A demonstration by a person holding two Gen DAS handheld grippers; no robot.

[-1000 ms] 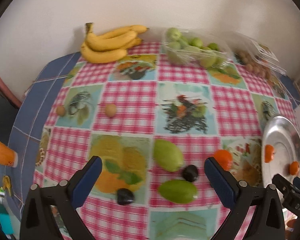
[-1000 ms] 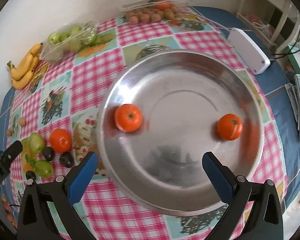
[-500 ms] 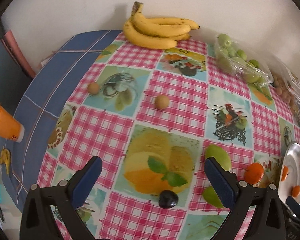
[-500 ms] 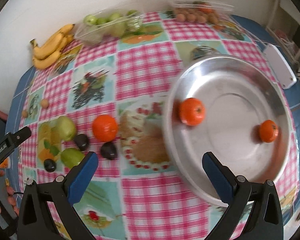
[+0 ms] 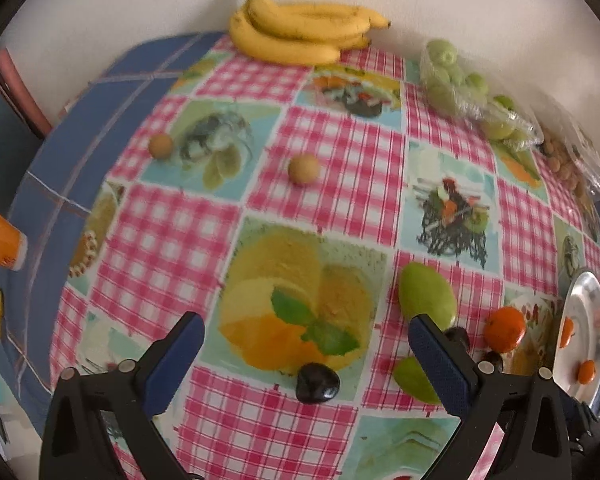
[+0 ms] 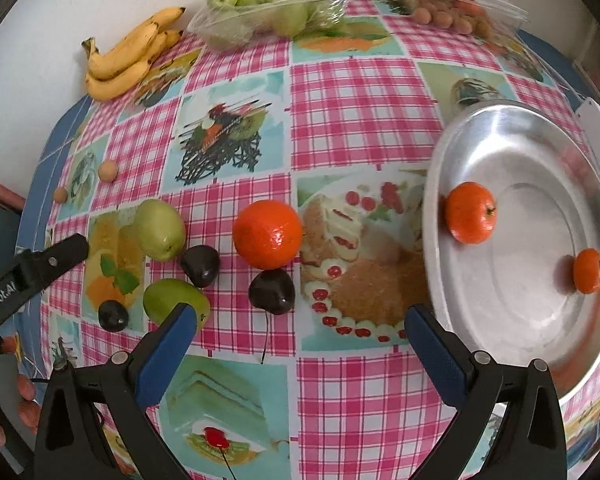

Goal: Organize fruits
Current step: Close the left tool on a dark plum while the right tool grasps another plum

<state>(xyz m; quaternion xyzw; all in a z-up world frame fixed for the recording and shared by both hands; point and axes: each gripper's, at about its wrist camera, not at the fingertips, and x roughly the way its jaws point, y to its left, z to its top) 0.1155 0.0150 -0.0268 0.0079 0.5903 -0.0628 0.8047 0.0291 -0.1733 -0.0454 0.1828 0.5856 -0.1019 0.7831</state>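
**Reaching for the next orange**

Two oranges (image 6: 471,212) already in the metal plate (image 6: 512,120); a third orange (image 6: 267,233) left on the tablecloth (image 6: 340,80) beside a dark plum (image 6: 271,290), near the plate. Right gripper (image 6: 296,332) spread and empty, aimed just short of it. Left gripper (image 5: 304,348) spread, empty, above another plum (image 5: 317,382). Likely next: lowering over the orange, closing without nudging the plum.

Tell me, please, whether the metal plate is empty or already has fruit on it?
Not empty: two oranges lie on the plate; a third orange sits on the tablecloth.
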